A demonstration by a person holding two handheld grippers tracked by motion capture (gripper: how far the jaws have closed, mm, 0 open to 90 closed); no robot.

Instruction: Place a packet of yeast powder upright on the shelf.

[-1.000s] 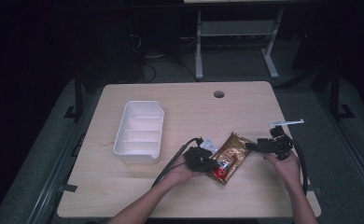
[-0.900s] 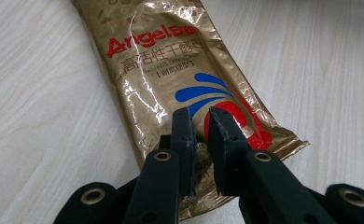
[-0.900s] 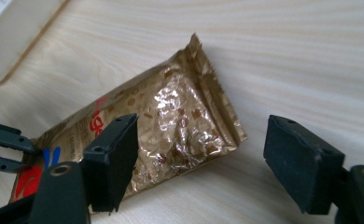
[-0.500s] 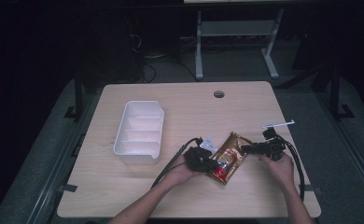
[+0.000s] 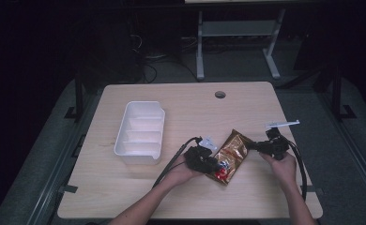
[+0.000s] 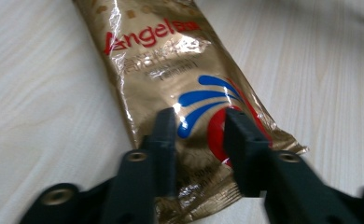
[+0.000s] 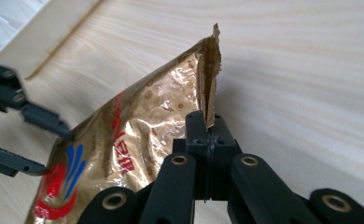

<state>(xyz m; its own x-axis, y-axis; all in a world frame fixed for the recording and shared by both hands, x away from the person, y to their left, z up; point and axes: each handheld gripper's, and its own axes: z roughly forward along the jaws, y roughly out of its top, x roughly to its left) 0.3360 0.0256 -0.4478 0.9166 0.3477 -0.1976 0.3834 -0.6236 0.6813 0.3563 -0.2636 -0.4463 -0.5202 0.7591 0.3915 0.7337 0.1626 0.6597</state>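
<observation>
A crinkled gold foil snack packet with red and blue printing (image 5: 229, 156) lies on the pale wooden table (image 5: 190, 112), near its front edge, between the person's two hands and to the right of a white plastic tray with divided compartments (image 5: 141, 132). The right gripper (image 7: 207, 122) has its fingers (image 7: 195, 133) pressed fully together on the packet's sealed upper end, pinching that crimped edge so it stands up off the wood. This looks like a grip chosen to lift or pull the packet by its stiffest part. The left gripper (image 6: 198, 128) sits at the opposite, lower end, its fingers (image 6: 164, 135) partly apart and straddling the foil over the red and blue emblem. Whether they press the packet or merely hover over it I cannot tell; my guess is they are there to steady it.
</observation>
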